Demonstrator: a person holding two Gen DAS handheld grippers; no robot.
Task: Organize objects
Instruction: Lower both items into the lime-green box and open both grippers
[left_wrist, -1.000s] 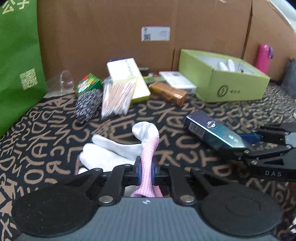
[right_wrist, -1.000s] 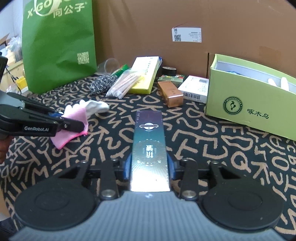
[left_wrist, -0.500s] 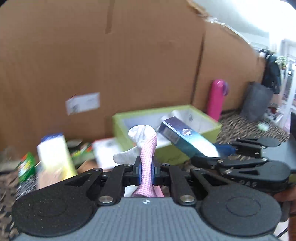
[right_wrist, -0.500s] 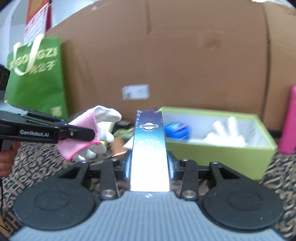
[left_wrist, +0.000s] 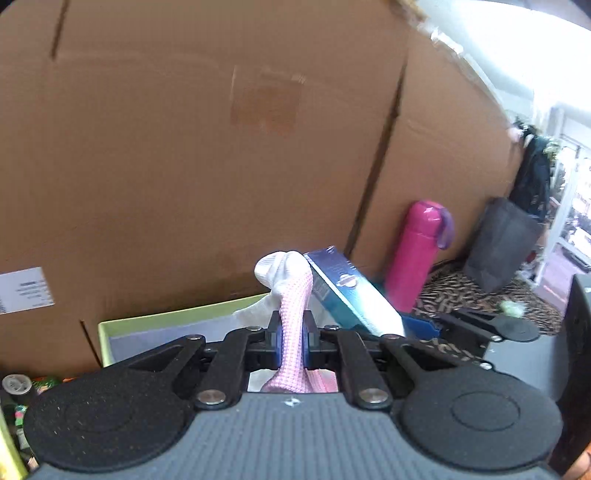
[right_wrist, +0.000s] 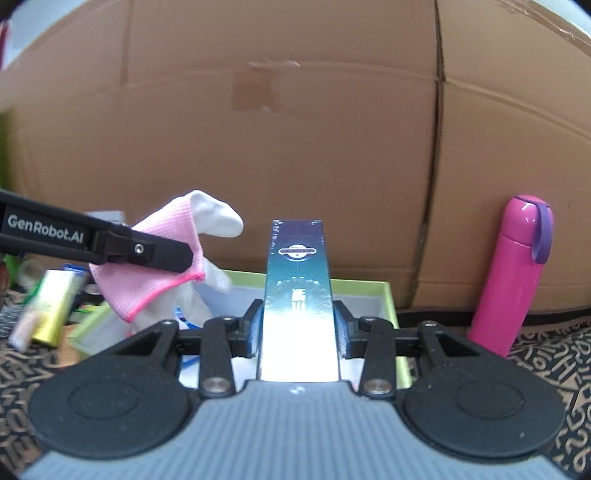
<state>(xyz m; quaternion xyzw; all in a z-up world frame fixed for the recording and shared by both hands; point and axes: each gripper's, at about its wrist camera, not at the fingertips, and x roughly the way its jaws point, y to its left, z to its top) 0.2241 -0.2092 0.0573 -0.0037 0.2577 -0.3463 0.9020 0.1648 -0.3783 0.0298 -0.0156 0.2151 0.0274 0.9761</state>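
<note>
My left gripper (left_wrist: 291, 338) is shut on a white glove with a pink cuff (left_wrist: 290, 295) and holds it in the air over the open green box (left_wrist: 173, 319). The glove also shows in the right wrist view (right_wrist: 173, 258), hanging from the left gripper (right_wrist: 184, 256). My right gripper (right_wrist: 298, 334) is shut on a long dark blue-teal box (right_wrist: 298, 288) and holds it over the green box (right_wrist: 388, 295). The blue-teal box (left_wrist: 347, 295) sits just right of the glove in the left wrist view.
A tall cardboard wall (right_wrist: 295, 147) stands right behind the green box. A pink bottle (right_wrist: 511, 273) stands to its right on the patterned cloth (right_wrist: 546, 354). Yellow and other small boxes (right_wrist: 55, 306) lie to the left. A grey bag (left_wrist: 498, 247) stands far right.
Both grippers have lifted their loads off the cloth and carried them forward to above the green box. The glove and the blue-teal box have stayed clamped throughout.
</note>
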